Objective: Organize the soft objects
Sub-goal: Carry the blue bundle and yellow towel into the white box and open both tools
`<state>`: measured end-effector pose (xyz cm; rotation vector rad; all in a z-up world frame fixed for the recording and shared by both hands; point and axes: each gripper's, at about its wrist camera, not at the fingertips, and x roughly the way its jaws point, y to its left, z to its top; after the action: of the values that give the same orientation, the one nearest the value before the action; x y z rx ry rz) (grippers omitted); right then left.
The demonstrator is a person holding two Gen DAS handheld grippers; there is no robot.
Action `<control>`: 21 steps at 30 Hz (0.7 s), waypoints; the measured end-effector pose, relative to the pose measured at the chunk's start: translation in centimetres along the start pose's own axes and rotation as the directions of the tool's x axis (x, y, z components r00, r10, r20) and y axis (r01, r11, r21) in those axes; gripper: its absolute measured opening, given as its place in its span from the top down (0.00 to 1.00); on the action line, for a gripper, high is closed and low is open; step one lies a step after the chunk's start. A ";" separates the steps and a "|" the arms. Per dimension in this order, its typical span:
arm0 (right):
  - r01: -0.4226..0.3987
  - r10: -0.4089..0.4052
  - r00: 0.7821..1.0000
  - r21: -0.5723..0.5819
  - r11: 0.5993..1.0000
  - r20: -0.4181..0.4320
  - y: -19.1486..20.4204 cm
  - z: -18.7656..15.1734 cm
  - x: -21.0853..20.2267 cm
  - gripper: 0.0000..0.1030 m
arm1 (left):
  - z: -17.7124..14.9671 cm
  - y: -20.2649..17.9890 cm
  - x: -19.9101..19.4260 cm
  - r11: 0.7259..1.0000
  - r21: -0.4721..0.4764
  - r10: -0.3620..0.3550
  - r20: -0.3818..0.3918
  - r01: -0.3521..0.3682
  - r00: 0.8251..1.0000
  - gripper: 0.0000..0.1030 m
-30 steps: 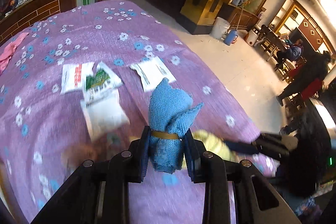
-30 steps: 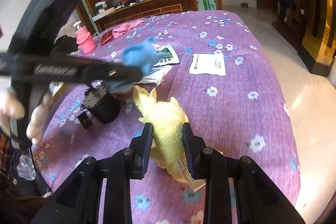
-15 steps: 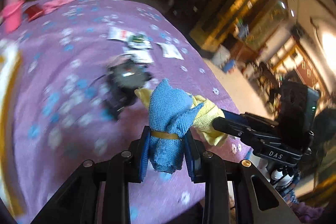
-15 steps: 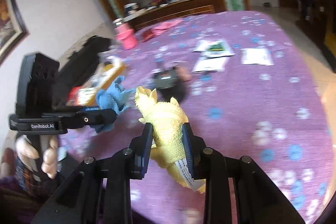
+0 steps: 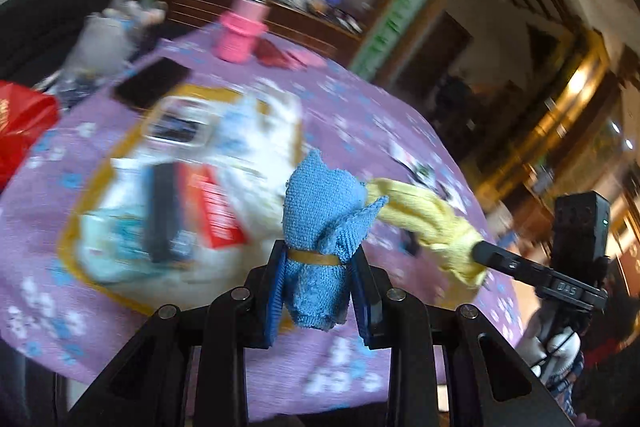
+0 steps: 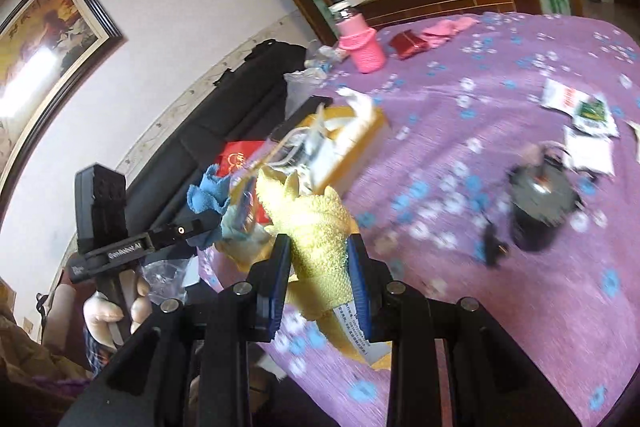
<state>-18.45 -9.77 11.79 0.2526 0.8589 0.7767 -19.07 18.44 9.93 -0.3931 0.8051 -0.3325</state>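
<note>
The left gripper (image 5: 318,273) is clamped on a blue cloth (image 5: 320,227), a rolled towel bound by a yellow band; its pads press both sides of the roll, which is carried above a purple flowered tablecloth (image 5: 360,115). The right gripper (image 6: 320,273) is likewise clenched, on a yellow cloth (image 6: 316,227) with a white label hanging below the pads. The two cloths sit close together in the air: in the left view the yellow one shows just to the right of the blue one, gripped by the other tool's dark fingers. In the right view a hand (image 6: 110,307) at lower left holds the left tool's handle. Beyond the cloths lies a yellow-rimmed tray (image 5: 80,211) heaped with blurred packets, a red box among them. Right of it in the right view a black pot (image 6: 540,207) stands on the tablecloth, with white sachets (image 6: 576,107) behind it. Farther back are a pink cup (image 6: 362,47), a red packet (image 6: 410,43) and a pink cloth (image 6: 448,27) near the table's far edge.
</note>
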 end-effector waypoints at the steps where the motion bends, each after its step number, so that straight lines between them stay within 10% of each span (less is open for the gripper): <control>1: -0.011 0.011 1.000 0.002 1.000 -0.002 0.4 0.6 0.7 0.73 | 0.2 1.2 -0.3 1.000 -0.018 0.020 0.019 -0.019 1.000 0.71; 11: -0.059 0.059 0.997 0.004 0.998 -0.049 3.1 5.8 7.8 0.73 | 1.7 9.3 -0.4 0.979 -0.153 0.150 0.073 -0.137 0.986 0.71; 21: 0.000 -0.001 0.992 -0.006 1.000 -0.125 4.8 10.5 17.1 0.73 | 2.9 12.4 3.4 0.935 -0.105 0.345 0.061 -0.338 0.937 0.70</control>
<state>-6.05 6.67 10.99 0.1994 0.9745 0.8009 -13.04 28.49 3.90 -0.3431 0.7977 0.0458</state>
